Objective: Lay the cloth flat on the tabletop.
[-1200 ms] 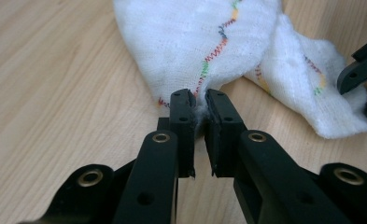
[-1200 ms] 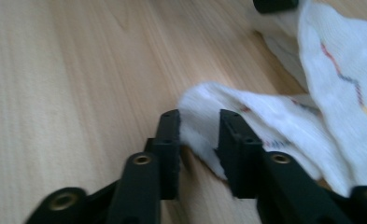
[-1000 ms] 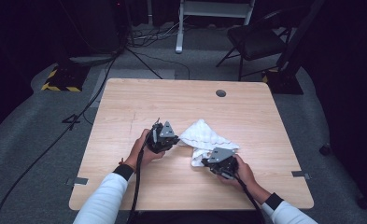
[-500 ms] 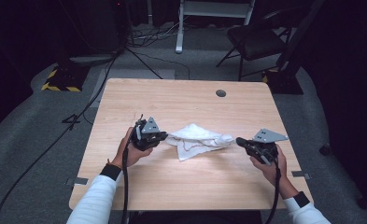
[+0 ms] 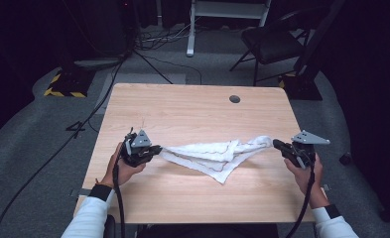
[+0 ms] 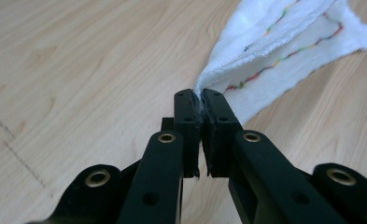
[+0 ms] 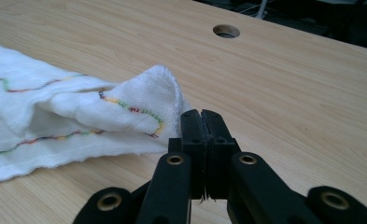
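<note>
Left gripper (image 5: 155, 148) fingers (image 6: 187, 116) are clenched on one corner of the white embroidered cloth (image 5: 215, 154), centre frame. Right gripper (image 5: 277, 145) fingers (image 7: 193, 135) are clenched on the opposite corner above the surface (image 5: 192, 109).

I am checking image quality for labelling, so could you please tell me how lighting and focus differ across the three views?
High view: the table is brightly lit, the floor around it nearly black. Left gripper view: the jaws look sharp, the cloth softens with distance. Right gripper view: the table's far edge blurs.

White sleeves end in dark wristbands. The left gripper (image 5: 155, 148) and right gripper (image 5: 277, 144) are black with brass-ringed holes. Each carries a grey three-cornered plate and trails a black cable.
</note>
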{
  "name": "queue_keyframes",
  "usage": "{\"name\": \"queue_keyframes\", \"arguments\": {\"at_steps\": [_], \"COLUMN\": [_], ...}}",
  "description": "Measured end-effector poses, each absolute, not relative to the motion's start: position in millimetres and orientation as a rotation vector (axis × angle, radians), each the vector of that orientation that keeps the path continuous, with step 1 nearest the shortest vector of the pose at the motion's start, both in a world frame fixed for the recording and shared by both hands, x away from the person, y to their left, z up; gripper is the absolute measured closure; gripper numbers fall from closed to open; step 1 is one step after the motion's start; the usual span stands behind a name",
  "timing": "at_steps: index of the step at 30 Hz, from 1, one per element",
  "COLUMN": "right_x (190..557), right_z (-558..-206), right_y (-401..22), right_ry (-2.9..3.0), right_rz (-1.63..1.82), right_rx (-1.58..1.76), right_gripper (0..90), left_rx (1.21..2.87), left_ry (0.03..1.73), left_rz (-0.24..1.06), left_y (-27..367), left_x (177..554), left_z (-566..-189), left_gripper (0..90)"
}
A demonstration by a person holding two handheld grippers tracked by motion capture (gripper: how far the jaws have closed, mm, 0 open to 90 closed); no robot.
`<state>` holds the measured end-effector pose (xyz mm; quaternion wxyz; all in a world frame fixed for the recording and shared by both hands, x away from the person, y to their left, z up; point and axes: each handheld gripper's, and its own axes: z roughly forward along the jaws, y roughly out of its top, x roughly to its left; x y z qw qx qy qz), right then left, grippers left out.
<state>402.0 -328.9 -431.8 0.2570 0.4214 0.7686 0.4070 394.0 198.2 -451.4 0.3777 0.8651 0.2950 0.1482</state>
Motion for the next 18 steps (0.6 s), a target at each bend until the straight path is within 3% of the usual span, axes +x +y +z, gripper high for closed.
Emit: {"name": "queue_keyframes", "arguments": {"at_steps": [7,10,13,16,18], "right_x": [409,413,416,418,419], "right_z": [-441,-446,-449,-452,-454], "right_y": [-329,-326,-326,-324,-323], "right_ry": [2.124,2.164,2.187,2.208,2.220], "right_rz": [1.061,1.032,1.027,1.010,0.995], "right_rx": [1.167,1.167,1.178,1.182,1.183], "right_gripper": [88.7,87.5,80.0,74.2,64.3], "left_rx": [2.272,2.228,2.218,2.242,2.255], "left_ry": [0.758,0.775,0.785,0.746,0.702], "left_rz": [0.332,0.357,0.391,0.409,0.396], "left_y": [203,202,194,175,157], "left_x": [385,384,384,383,383], "left_z": [-464,-461,-460,-460,-457], "left_gripper": [82.1,68.2,49.5,38.4,35.3]}}
